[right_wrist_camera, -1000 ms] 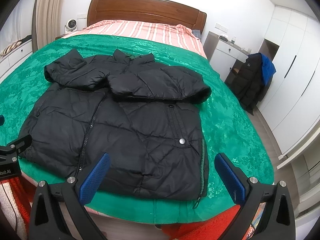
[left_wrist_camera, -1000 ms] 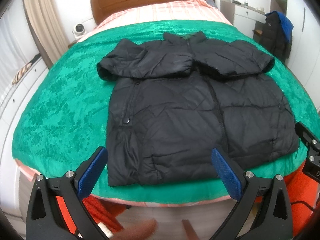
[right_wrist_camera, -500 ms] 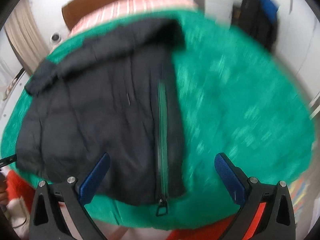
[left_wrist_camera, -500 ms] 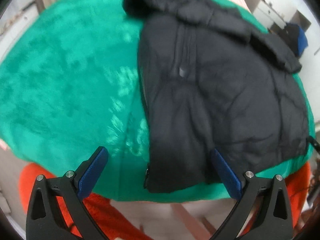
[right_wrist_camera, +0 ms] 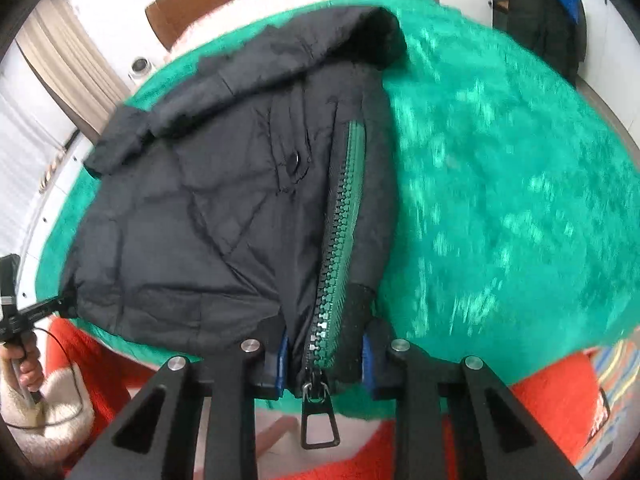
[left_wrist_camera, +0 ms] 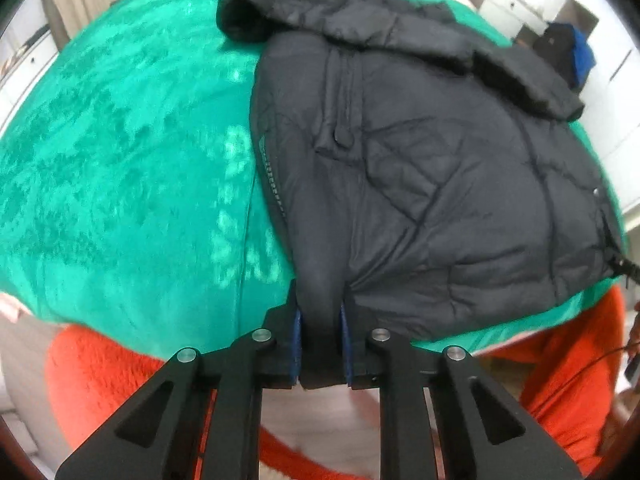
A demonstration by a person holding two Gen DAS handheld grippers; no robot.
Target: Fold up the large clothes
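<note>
Bedroom, green bedspread [left_wrist_camera: 120, 168] carrying the black puffer jacket [left_wrist_camera: 420, 168] laid flat, sleeves folded across the chest. Left gripper [left_wrist_camera: 320, 336]: jaws, wide apart a second ago, have just closed and pinch the hem's left corner. Right gripper [right_wrist_camera: 324, 356]: likewise just closed, gripping the right corner at the side zipper [right_wrist_camera: 340, 224]. Both corners held; the hem can probably be lifted toward the collar.

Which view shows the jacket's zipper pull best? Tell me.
The right wrist view: the zipper pull hangs sharp and close below the right gripper, which is shut on the black jacket's hem. The left wrist view shows only side zipper teeth, no pull.
</note>
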